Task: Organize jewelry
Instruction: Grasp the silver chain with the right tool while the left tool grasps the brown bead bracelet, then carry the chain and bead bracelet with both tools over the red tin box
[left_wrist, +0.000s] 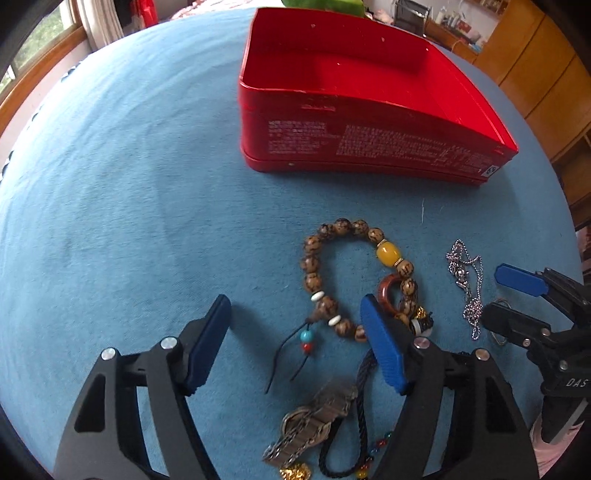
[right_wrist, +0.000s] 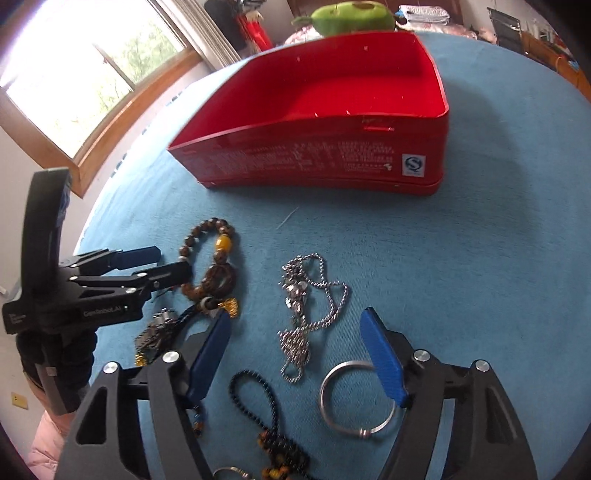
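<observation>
An open red box (left_wrist: 369, 147) stands on the blue cloth at the back, with nothing inside. In the left wrist view my left gripper (left_wrist: 295, 308) is open above a brown bead bracelet (left_wrist: 312, 258) with a yellow bead; its pads (left_wrist: 380, 339) touch nothing. A silver watch band (left_wrist: 317, 413) and a dark cord (left_wrist: 364, 406) lie below it. My right gripper (right_wrist: 297, 319) is open over a silver chain necklace (right_wrist: 299, 291), which lies between its fingers without contact. A silver bangle (right_wrist: 356, 398) rests by its right finger. The left gripper (right_wrist: 171, 262) appears at the left, and the red box (right_wrist: 332, 158) behind.
A black bead string (right_wrist: 258, 398) lies near the front edge. A green object (right_wrist: 351, 14) sits behind the box. There is a window (right_wrist: 92, 74) at the left and wooden cabinets (left_wrist: 535, 74) at the right. A pink sleeve (right_wrist: 48, 443) shows low at the left.
</observation>
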